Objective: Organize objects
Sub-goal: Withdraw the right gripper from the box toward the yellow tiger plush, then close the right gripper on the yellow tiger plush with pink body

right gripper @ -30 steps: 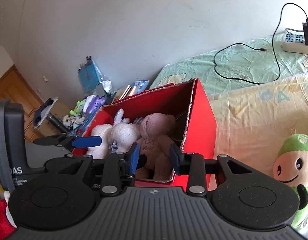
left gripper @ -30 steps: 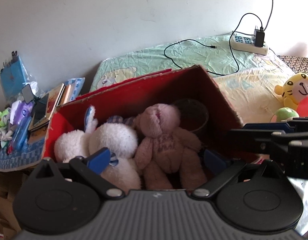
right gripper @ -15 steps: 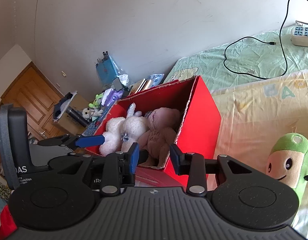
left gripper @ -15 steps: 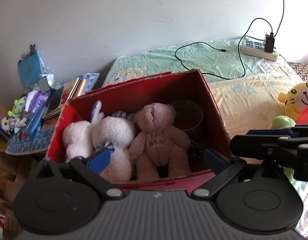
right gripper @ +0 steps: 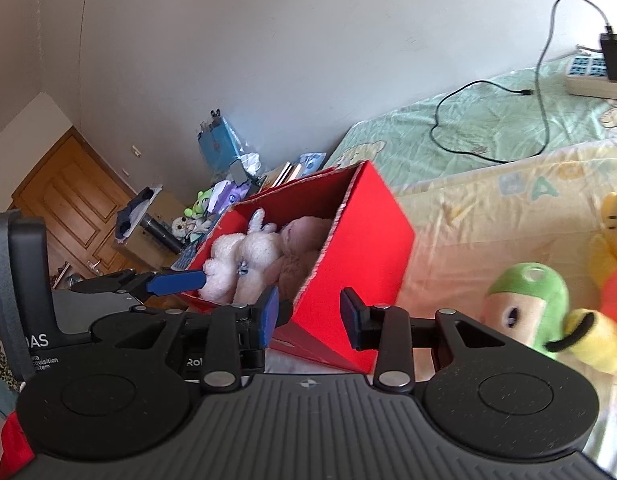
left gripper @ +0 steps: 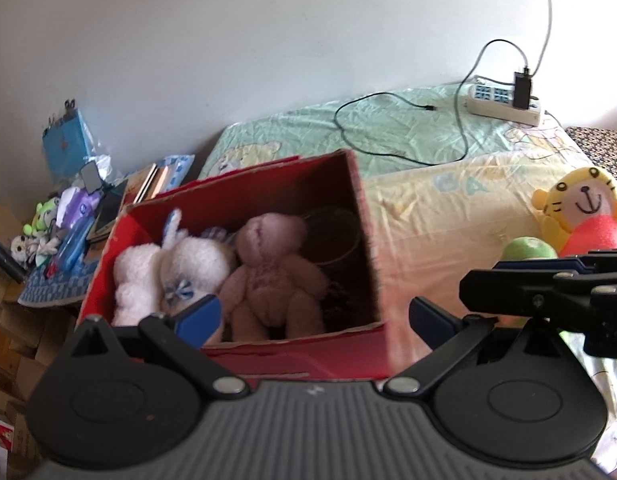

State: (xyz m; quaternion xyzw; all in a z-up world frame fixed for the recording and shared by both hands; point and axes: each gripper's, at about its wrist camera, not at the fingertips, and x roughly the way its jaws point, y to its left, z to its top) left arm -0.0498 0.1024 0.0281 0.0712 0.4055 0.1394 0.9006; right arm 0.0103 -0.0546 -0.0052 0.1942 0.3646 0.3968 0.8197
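Red cardboard box [left gripper: 268, 356] on the bed [left gripper: 448, 216] already holds a white toy [left gripper: 168, 268] and a pink bear [left gripper: 268, 276]; green toy [right gripper: 524, 304] and yellow tiger [left gripper: 580, 212] remain outside, so the next grasp likely falls to the right hand-held gripper [right gripper: 308, 312], hovering level, narrowly parted, empty. Left hand-held gripper [left gripper: 312, 312] gapes wide, empty, facing the box.

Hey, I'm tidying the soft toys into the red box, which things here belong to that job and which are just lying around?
Part of the job:
- red box
- white plush and pink bear, already inside it
- green plush and yellow tiger plush, still on the bed
- left gripper and right gripper, both open and empty

Just lying about:
- power strip
- black cable
- books
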